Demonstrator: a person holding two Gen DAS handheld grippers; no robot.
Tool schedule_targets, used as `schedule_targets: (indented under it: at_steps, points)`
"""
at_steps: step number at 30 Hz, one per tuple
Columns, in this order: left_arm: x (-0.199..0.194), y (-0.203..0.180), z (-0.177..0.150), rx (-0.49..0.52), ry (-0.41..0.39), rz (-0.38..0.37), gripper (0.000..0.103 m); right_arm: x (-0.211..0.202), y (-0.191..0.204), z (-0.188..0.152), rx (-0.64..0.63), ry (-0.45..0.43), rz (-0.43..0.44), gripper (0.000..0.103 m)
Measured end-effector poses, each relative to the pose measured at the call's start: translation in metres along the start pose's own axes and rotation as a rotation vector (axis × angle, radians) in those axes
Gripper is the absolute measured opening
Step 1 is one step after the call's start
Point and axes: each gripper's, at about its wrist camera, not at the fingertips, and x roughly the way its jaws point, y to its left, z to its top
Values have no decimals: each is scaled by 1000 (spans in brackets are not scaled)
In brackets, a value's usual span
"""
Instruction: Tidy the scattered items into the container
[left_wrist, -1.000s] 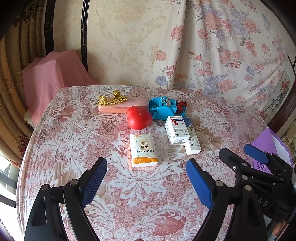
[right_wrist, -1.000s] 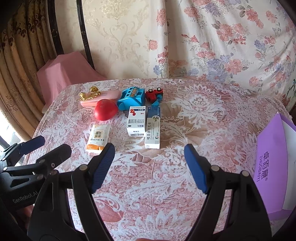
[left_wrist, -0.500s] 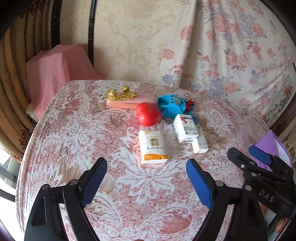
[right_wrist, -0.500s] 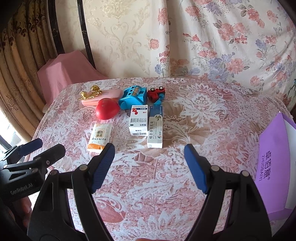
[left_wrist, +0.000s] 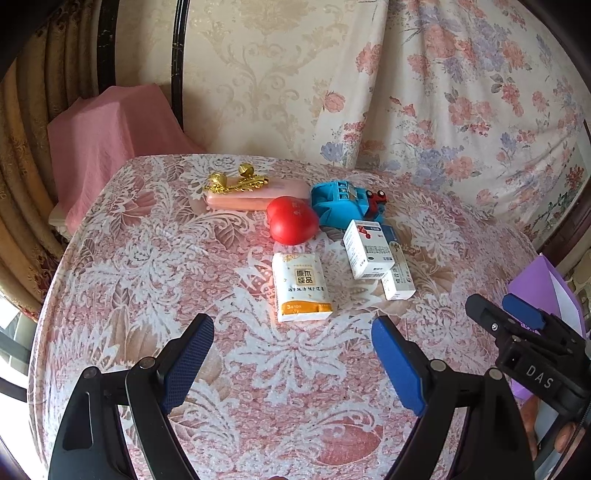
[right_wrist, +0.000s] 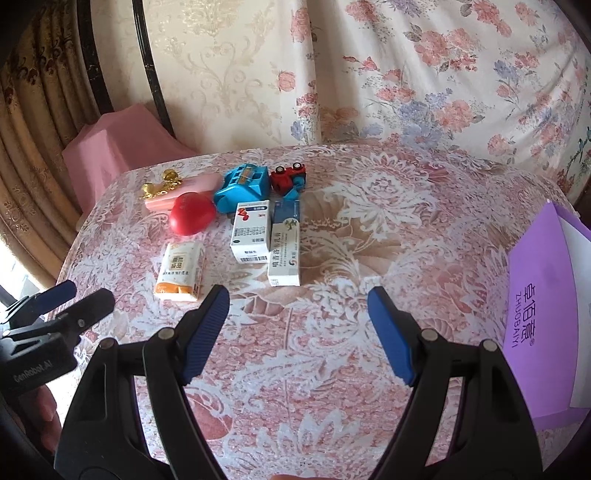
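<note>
Scattered items lie on the lace-covered table: a tissue pack (left_wrist: 300, 287) (right_wrist: 181, 270), a red heart (left_wrist: 292, 225) (right_wrist: 192, 218), a white medicine box (left_wrist: 367, 249) (right_wrist: 251, 236), a long white box (left_wrist: 399, 275) (right_wrist: 284, 245), a blue toy (left_wrist: 338, 205) (right_wrist: 242, 184), a red toy car (left_wrist: 376, 201) (right_wrist: 288, 175), and a pink case with a gold ornament (left_wrist: 255, 190) (right_wrist: 173, 186). The purple box (right_wrist: 543, 317) (left_wrist: 543, 284) stands at the right edge. My left gripper (left_wrist: 291, 360) is open, just short of the tissue pack. My right gripper (right_wrist: 297, 325) is open, near the long box.
A pink cloth-covered object (left_wrist: 107, 147) stands behind the table's far left corner. Floral curtains (left_wrist: 461, 92) hang behind the table. The table edge curves away at the left (left_wrist: 48, 295). Each gripper shows in the other's view, both low over the table's near side.
Both grippers have moved forward toward the items, which now look larger and nearer. The jaws stay open. No item has moved.
</note>
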Motion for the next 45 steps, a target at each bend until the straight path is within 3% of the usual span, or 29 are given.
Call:
schedule_targets:
  at_steps: [26, 45]
  points:
    - [18, -6, -4, 17, 26, 12, 88, 18, 13, 0, -39, 15, 13, 79]
    - [93, -3, -6, 14, 91, 48, 88, 65, 11, 12, -50, 50, 18, 79]
